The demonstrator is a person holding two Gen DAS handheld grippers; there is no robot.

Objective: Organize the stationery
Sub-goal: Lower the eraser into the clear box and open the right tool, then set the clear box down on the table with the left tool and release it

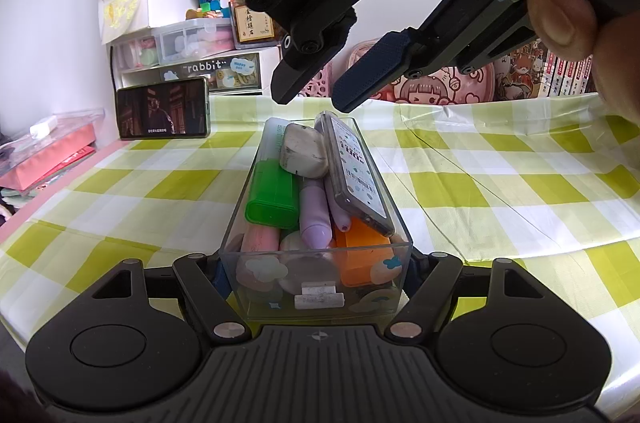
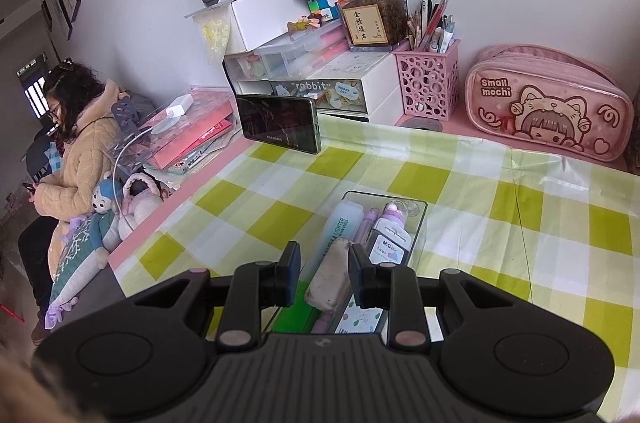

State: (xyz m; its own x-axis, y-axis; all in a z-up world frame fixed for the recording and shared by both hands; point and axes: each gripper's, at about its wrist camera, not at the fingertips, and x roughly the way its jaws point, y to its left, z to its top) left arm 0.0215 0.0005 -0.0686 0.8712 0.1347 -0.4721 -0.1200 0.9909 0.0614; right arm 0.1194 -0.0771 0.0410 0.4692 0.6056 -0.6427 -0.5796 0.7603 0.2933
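A clear plastic box packed with stationery stands on the checked tablecloth. My left gripper is shut on its near end, one finger on each side wall. Inside lie a dirty white eraser, a green highlighter, a purple pen, a grey correction tape case and an orange piece. My right gripper hovers open above the far end of the box, nothing between its fingers. In the right wrist view, the right gripper stands over the eraser and the box.
A phone is propped at the back left of the table. Behind stand white drawers, a pink pen holder and a pink pencil case. A person sits off the table's left edge. Checked cloth spreads to the right.
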